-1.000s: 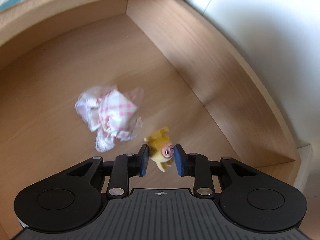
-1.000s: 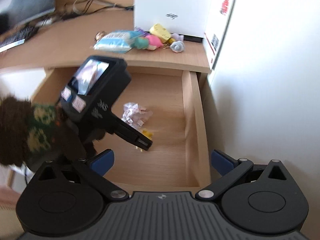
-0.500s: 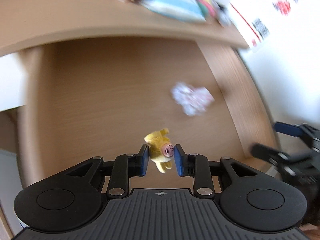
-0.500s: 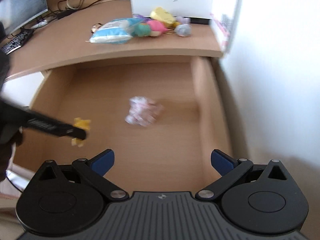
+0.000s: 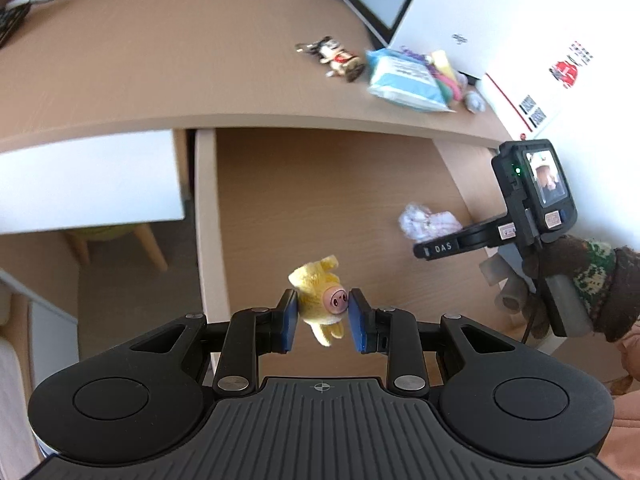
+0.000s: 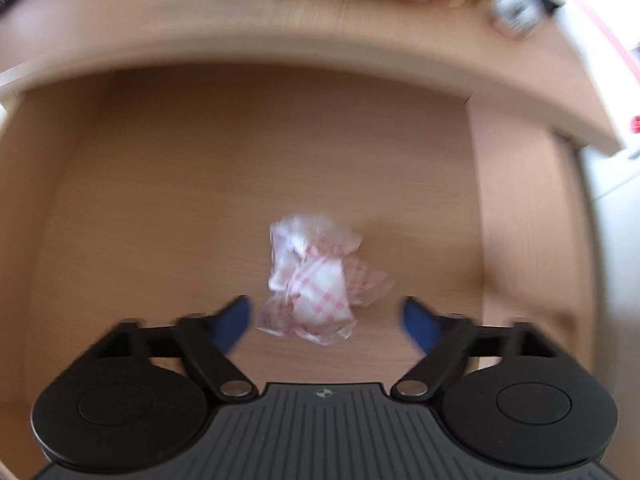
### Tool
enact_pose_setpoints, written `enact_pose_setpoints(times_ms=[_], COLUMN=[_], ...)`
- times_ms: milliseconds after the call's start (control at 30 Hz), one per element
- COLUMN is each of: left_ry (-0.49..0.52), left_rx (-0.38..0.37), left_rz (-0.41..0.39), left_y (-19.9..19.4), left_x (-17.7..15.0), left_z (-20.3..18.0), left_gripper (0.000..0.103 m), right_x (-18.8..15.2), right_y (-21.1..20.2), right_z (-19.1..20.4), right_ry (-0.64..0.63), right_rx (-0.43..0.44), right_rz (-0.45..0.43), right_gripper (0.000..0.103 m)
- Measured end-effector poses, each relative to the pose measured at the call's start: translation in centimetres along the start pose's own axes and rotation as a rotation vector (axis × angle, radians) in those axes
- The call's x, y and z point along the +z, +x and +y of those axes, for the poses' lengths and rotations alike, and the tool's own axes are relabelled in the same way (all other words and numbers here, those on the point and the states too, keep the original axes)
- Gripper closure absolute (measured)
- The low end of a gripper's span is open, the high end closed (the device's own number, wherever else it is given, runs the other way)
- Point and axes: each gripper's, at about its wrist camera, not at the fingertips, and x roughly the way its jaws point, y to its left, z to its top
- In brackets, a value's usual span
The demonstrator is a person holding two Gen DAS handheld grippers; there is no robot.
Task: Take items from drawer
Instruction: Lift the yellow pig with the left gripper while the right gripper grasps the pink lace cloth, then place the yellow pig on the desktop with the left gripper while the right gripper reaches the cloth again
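Left wrist view: the left gripper [image 5: 323, 315] clamps a yellow plush pig [image 5: 320, 300] above the open drawer [image 5: 304, 200], snout toward the camera, body running away from it.

Right wrist view: the right gripper [image 6: 326, 320], jaws spread wide, hangs over a crumpled pink-checked wrapper [image 6: 316, 276] on the drawer floor.

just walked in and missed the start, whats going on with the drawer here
A person holding a gripper in each hand is emptying an open wooden drawer. The left gripper is shut on a small yellow plush pig and holds it above the drawer. The right gripper is open, with its fingers on either side of a crumpled pink-checked wrapper that lies on the drawer floor. Other small items, including a blue packet, sit on the desk top above.
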Motion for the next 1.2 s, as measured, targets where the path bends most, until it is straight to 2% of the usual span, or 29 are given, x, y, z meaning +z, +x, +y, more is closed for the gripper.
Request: enact_pose_setpoints(times_ms=[100, 200, 333, 433, 600, 700, 800, 867, 1000, 1100, 1200], left_ry=[-0.017, -0.008, 0.033, 0.053, 0.052, 0.026, -0.025, -0.023, 0.026, 0.06, 0.049], left_rx=[-0.012, -0.036, -0.067, -0.062, -0.034, 0.037, 0.058, 0.085, 0.131, 0.135, 0.118], left_rz=[0.007, 0.02, 0.02, -0.015, -0.175, -0.298, -0.362, -0.341, -0.24, -0.259, -0.26], left_y=[0.4, 1.0, 1.7, 2.0, 1.3, 1.7, 3.4, 5.5, 9.2, 10.0, 9.8], left_x=[-0.1, 0.1, 0.5, 1.7, 6.6, 10.2, 13.1, 14.4, 15.0, 14.7, 14.5], left_z=[0.2, -0.1, -1.1, -1.6, -1.7, -1.4, -0.8, -0.7, -1.4, -1.9, -1.7], left_gripper=[0.072, 0.072, 0.072, 0.072, 0.072, 0.072, 0.072, 0.072, 0.072, 0.072, 0.072], right_x=[-0.3, -1.2, -2.9, -4.3, -6.3, -7.0, -8.3, -9.0, -10.2, -10.9, -10.8], right_y=[-0.2, -1.8, -5.4, -8.7, -13.4, -15.4, -16.4, -16.4, -16.2, -16.5, -16.3], right_z=[0.8, 2.2, 3.5, 3.8, 3.2, 3.2, 3.0, 2.5, 1.3, 0.3, -1.0], right_ry=[-0.006, -0.032, -0.064, -0.051, -0.003, 0.013, 0.011, 0.037, 0.089, 0.124, 0.167], right_rx=[0.023, 0.035, 0.055, 0.067, 0.057, 0.016, -0.036, -0.03, -0.037, -0.047, -0.026], right_rz=[0.016, -0.006, -0.072, -0.133, -0.241, -0.3, -0.345, -0.335, -0.316, -0.318, -0.311], right_gripper=[0.081, 0.091, 0.091, 0.091, 0.091, 0.091, 0.091, 0.091, 0.091, 0.091, 0.091])
